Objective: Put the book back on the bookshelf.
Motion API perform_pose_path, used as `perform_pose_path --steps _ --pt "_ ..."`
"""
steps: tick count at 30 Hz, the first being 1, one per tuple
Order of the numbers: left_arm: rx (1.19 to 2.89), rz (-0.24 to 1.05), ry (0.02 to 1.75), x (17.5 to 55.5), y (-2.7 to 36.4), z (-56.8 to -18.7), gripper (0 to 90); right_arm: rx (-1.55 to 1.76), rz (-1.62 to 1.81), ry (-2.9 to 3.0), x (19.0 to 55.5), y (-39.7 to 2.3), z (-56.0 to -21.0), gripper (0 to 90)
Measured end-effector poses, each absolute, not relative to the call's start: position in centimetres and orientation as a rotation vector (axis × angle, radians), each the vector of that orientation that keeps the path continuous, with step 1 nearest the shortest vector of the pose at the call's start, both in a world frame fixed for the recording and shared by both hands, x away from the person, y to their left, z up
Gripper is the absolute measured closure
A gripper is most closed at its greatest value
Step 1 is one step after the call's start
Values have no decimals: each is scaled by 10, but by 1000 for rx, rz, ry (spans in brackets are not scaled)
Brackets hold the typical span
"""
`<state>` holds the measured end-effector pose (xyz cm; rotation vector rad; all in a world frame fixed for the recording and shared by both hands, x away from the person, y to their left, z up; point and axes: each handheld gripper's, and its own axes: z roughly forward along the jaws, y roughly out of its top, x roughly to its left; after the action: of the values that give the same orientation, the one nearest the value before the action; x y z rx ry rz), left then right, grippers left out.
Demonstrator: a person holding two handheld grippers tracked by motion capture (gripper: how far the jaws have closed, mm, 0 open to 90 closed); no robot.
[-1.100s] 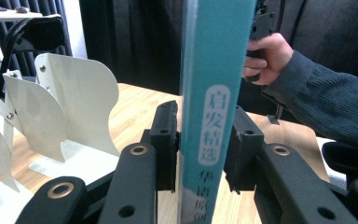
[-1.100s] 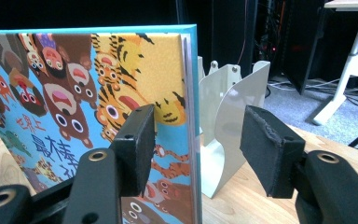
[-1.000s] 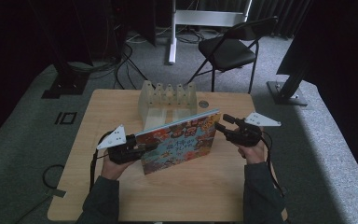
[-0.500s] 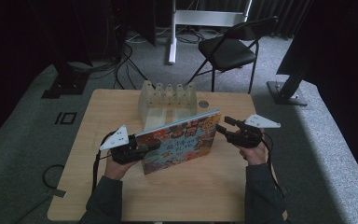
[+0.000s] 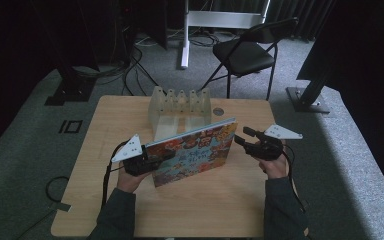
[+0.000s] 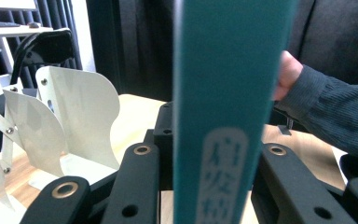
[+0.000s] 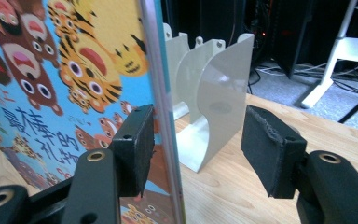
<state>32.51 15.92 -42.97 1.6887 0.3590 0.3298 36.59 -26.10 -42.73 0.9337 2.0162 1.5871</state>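
Upright on the tabletop (image 5: 220, 200), the picture book (image 5: 195, 152) is clamped at its left end by the left gripper (image 5: 152, 161), whose jaws have just been closing; the right gripper (image 5: 242, 139) is apart around its right edge.

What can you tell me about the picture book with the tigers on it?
The picture book stands upright on its bottom edge on the wooden table, just in front of the white divider rack. Its glossy blue cover shows cartoon tigers and bears; its spine is teal with printed characters. The left claw is shut on the spine end. The right claw straddles the other end, jaws open.
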Motion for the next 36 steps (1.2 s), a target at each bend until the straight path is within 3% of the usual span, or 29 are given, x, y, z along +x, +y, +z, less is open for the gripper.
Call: perform_pose_path --steps 19,36 --pt "1669 324 335 325 149 -432 746 971 1575 2015 365 -269 -437 438" --pt "1689 454 322 308 139 -432 802 998 1562 2012 365 -272 -444 438"
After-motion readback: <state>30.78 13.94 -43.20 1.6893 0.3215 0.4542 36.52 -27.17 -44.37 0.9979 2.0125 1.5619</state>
